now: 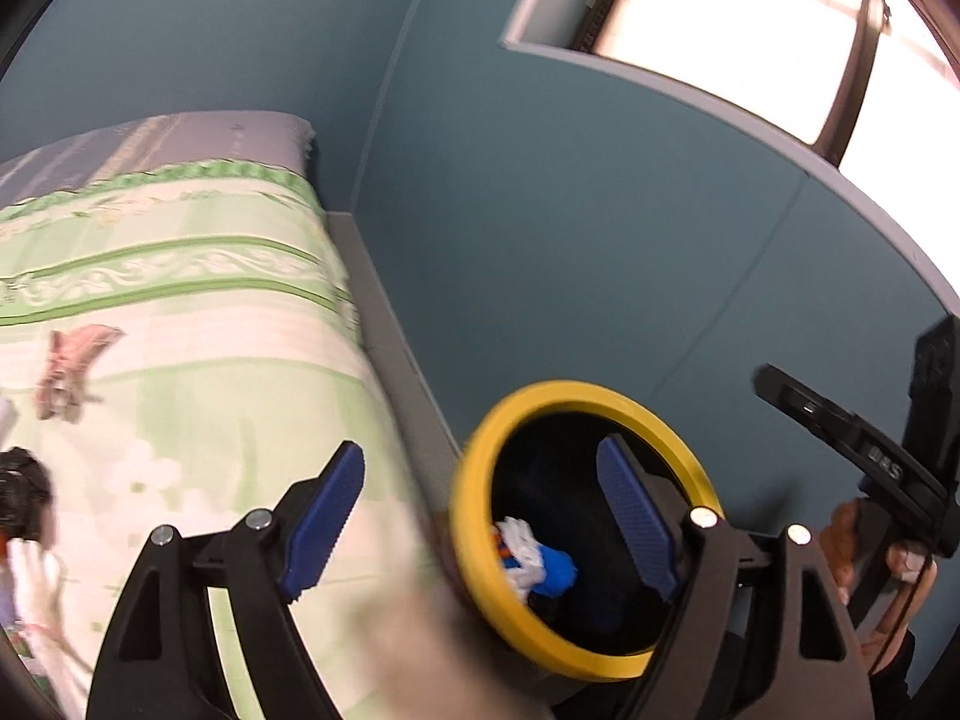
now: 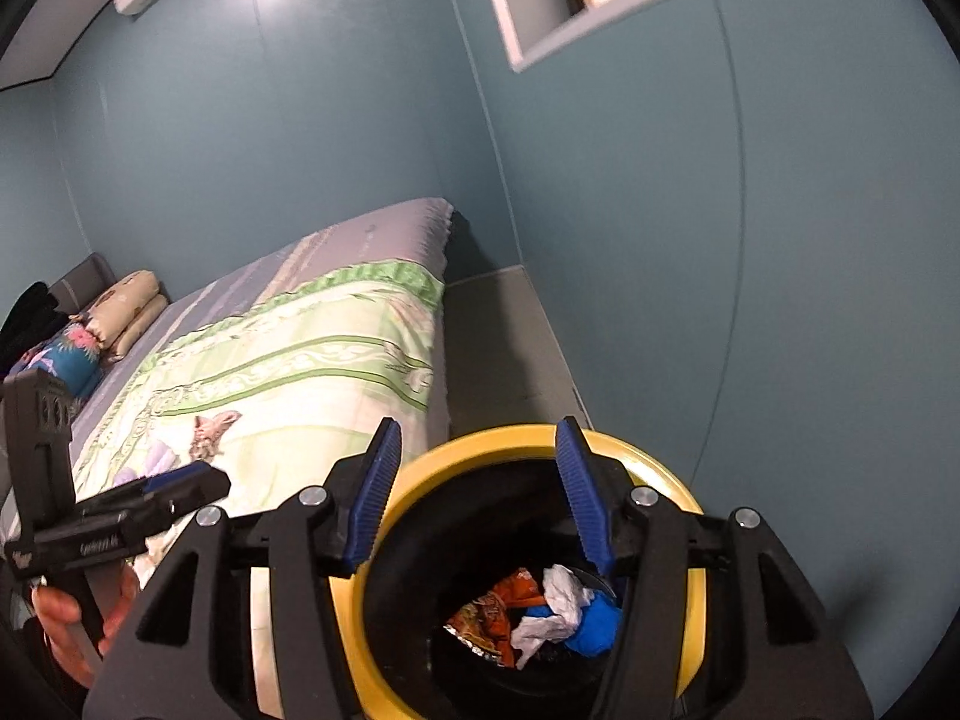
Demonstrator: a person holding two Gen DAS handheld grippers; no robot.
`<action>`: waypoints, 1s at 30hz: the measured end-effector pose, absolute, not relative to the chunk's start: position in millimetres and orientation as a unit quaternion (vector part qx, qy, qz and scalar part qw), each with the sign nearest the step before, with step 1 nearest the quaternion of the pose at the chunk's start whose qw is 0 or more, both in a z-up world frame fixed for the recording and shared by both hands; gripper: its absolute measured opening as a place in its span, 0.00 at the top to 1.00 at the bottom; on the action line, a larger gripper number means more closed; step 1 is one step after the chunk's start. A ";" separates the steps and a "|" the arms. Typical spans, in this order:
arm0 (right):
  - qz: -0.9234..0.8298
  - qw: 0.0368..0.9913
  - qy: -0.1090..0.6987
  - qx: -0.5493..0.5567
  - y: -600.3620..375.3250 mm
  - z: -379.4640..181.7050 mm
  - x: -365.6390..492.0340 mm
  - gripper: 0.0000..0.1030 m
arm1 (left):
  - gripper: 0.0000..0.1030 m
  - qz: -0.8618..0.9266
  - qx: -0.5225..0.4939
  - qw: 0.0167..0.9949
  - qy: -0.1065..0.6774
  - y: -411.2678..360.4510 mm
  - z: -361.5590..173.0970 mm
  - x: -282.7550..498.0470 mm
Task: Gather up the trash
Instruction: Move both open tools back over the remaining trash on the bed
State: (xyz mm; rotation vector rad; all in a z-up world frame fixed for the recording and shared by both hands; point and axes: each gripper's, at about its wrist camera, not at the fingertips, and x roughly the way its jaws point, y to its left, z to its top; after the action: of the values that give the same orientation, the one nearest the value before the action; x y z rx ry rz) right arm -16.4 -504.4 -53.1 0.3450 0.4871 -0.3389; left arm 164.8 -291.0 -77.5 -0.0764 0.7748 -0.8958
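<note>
Inside, yellow-rimmed black bin (image 2: 660, 474) holds crumpled white, blue, orange trash (image 2: 561, 603).

Your yellow-rimmed bin (image 2: 660, 468) stands hemmed between the bed (image 2: 312, 360) and the blue wall (image 2: 750, 300); its mouth lies open from above.

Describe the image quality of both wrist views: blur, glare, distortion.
Left wrist view: motion blur smears the bed cover and the near rim of the yellow-rimmed bin; the window is blown out white. Right wrist view: sharper, with the crumpled trash in the bin readable, though the bin's interior is dark. Both views: fisheye bends the wall seams and darkens the corners.
</note>
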 end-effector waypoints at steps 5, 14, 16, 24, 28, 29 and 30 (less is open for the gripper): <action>-0.138 0.954 0.224 0.146 -474.1 -33.4 -8.7 0.45 | 0.20 -0.383 -0.030 0.857 0.345 -247.4 -65.8 181.8; -0.081 0.966 0.221 0.111 -418.9 -17.8 18.6 0.40 | 0.14 -0.292 -0.041 0.896 0.332 -141.6 -53.0 201.1; -0.065 0.967 0.225 0.105 -404.4 -17.0 29.5 0.39 | 0.13 -0.274 -0.044 0.902 0.330 -119.4 -52.8 204.5; -0.017 0.966 0.243 0.081 -353.0 -15.9 72.6 0.39 | 0.12 -0.201 -0.054 0.921 0.330 -37.4 -60.3 211.4; 0.003 0.965 0.252 0.072 -324.4 -17.7 95.8 0.38 | 0.12 -0.182 -0.067 0.922 0.337 -8.4 -69.5 213.3; 0.007 0.965 0.254 0.069 -318.1 -18.6 102.9 0.38 | 0.12 -0.176 -0.069 0.922 0.338 -0.3 -73.0 213.5; 0.010 0.964 0.257 0.066 -313.1 -19.8 108.0 0.38 | 0.12 -0.172 -0.070 0.922 0.339 6.2 -75.8 214.0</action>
State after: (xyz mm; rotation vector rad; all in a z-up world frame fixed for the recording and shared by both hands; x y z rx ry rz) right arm 108.0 -313.1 -19.8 0.1345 0.5194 0.0198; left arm 214.0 6.2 -75.8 -0.1442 0.6970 -0.3530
